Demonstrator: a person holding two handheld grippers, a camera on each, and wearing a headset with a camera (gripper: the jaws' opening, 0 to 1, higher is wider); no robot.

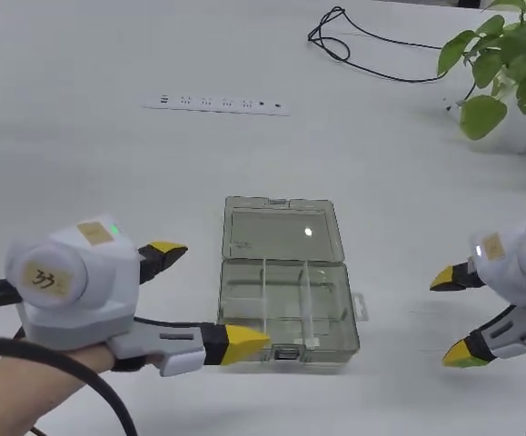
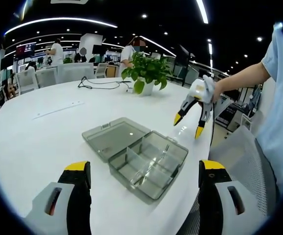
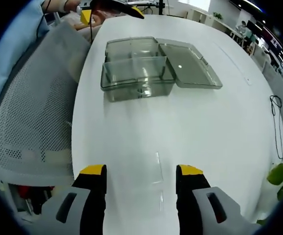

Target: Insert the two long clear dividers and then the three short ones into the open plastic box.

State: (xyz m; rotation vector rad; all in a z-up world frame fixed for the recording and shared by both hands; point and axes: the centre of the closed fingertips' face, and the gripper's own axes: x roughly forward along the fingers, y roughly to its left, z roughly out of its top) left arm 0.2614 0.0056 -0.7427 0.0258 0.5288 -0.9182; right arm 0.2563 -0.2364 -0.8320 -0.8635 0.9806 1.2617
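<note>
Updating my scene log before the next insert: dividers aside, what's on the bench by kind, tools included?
Tools: 2, left tool and right tool
Open plastic box: 1
Power strip: 1
Potted plant: 1
Black cable: 1
Total: 6

Broad white table [image 1: 81,163] with a rounded edge and a matte top. A white power strip [image 1: 217,104] lies flat on the far side, left of centre. A black cable [image 1: 372,54] loops at far right, running toward a leafy green potted plant [image 1: 482,116] in a white pot. A grey mesh chair [image 3: 33,127] stands at the near edge of the table. Beyond is an open-plan office with a dark ceiling, long curved light strips [image 2: 68,20] and small round spots. Pale chairs [image 2: 46,76] stand far left, and people [image 2: 57,51] stand far back.
</note>
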